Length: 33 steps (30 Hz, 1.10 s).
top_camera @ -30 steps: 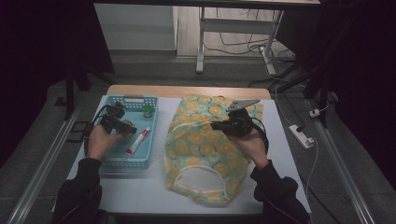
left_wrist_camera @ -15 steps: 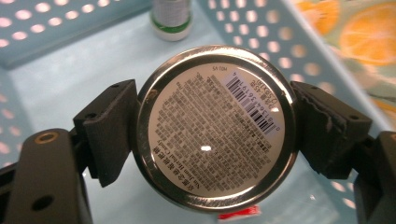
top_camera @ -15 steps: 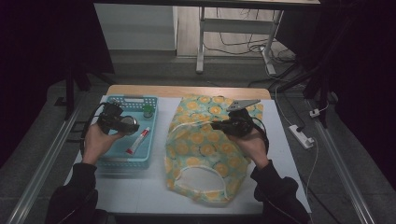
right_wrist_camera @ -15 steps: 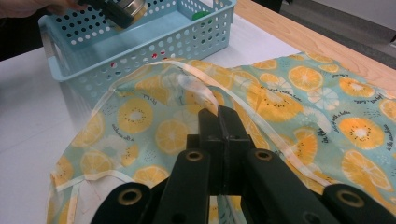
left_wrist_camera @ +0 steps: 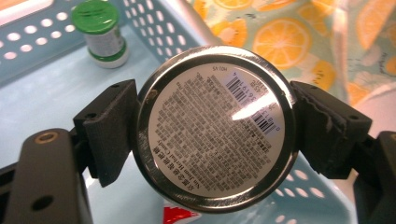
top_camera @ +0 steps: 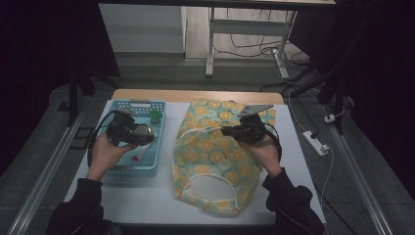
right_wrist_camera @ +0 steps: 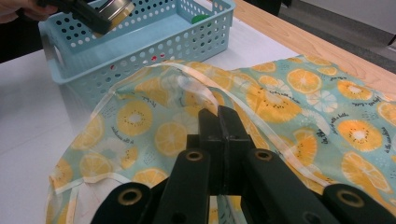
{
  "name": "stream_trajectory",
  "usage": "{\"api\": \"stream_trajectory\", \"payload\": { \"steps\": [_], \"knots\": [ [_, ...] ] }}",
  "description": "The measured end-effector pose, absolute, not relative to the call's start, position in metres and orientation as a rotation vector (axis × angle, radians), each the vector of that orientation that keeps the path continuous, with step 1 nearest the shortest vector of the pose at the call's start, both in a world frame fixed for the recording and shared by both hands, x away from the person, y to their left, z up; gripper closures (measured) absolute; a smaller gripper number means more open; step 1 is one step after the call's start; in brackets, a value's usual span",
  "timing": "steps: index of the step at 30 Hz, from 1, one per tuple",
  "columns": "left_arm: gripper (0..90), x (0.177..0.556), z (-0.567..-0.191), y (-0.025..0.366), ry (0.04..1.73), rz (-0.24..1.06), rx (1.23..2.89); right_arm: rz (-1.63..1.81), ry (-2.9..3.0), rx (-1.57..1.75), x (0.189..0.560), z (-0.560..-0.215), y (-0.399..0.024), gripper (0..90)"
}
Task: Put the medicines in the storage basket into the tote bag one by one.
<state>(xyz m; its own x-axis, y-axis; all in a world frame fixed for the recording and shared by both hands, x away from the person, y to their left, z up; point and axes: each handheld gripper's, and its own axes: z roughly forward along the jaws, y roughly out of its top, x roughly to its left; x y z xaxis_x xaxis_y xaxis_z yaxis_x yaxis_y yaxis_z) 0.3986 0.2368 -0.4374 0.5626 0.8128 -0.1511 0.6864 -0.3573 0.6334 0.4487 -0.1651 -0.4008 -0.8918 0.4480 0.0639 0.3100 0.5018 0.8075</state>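
Light-blue basket, teal bag w/ orange-slice print, silver tin.

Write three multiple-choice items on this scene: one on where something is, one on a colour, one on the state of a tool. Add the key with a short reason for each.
1. Where is the small bottle?
A. inside the blue basket
B. on the orange-print bag
C. on the floor

2. What colour is the bottle's cap?
A. red
B. green
C. white

3. How is the left tool at this moment?
A. open, with nothing in it
B. shut on the round tin
C. shut on the bag

Key:
1 A: the left gripper view shows the bottle standing on the basket's floor near a corner.
2 B: the cap is plainly green.
3 B: both black pads press on the tin's rim, one on each side.
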Motion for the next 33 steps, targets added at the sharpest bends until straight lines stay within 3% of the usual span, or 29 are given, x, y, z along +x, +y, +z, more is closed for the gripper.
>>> {"api": "stream_trajectory", "payload": {
  "steps": [33],
  "knots": [
    [20.6,0.375,-0.420,0.154,0.881,0.140,2.212,1.353,2.568,0.663,0.449,-0.400,-0.167,90.0]
  ]
}}
